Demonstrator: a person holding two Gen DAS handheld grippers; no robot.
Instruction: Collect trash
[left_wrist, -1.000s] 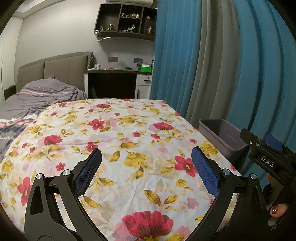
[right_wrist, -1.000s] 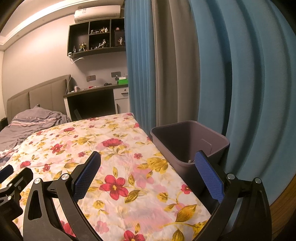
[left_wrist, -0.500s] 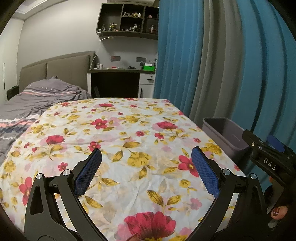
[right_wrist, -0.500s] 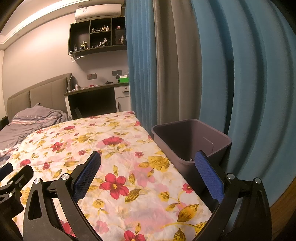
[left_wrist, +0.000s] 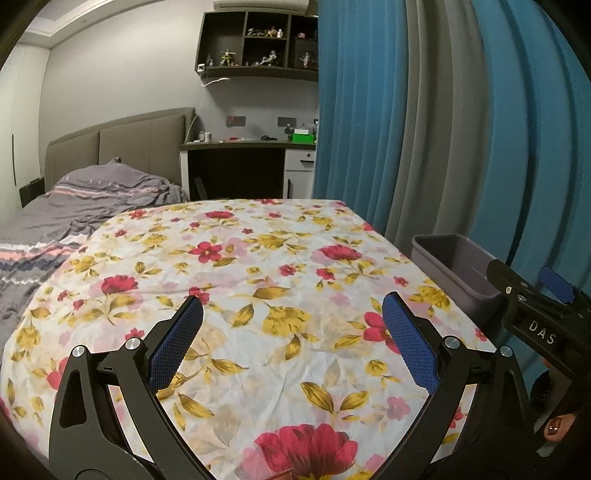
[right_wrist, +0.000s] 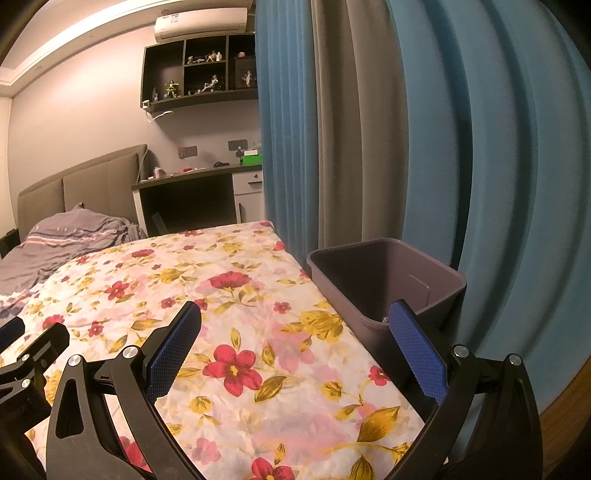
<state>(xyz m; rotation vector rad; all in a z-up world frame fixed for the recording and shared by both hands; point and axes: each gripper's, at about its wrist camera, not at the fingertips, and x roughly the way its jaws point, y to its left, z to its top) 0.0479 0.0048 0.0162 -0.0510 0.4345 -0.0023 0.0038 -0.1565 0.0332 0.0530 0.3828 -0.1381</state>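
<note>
A grey-purple trash bin (right_wrist: 384, 280) stands off the right edge of the flower-print cloth (right_wrist: 236, 295); it also shows in the left wrist view (left_wrist: 452, 266). A small pale scrap lies at the bin's bottom, just visible by my right fingertip. My left gripper (left_wrist: 291, 314) is open and empty above the flower-print cloth (left_wrist: 258, 280). My right gripper (right_wrist: 295, 321) is open and empty, its right finger in front of the bin. The right gripper's body shows at the right of the left wrist view. No loose trash shows on the cloth.
Blue and grey curtains (right_wrist: 369, 129) hang close behind the bin. A bed with a grey duvet (left_wrist: 92, 195) lies to the left. A dark desk (left_wrist: 240, 162) and wall shelves (left_wrist: 258, 44) stand at the back.
Both grippers have risen and tilted slightly, so the scene sits a little lower in both views. Both stay open and empty.
</note>
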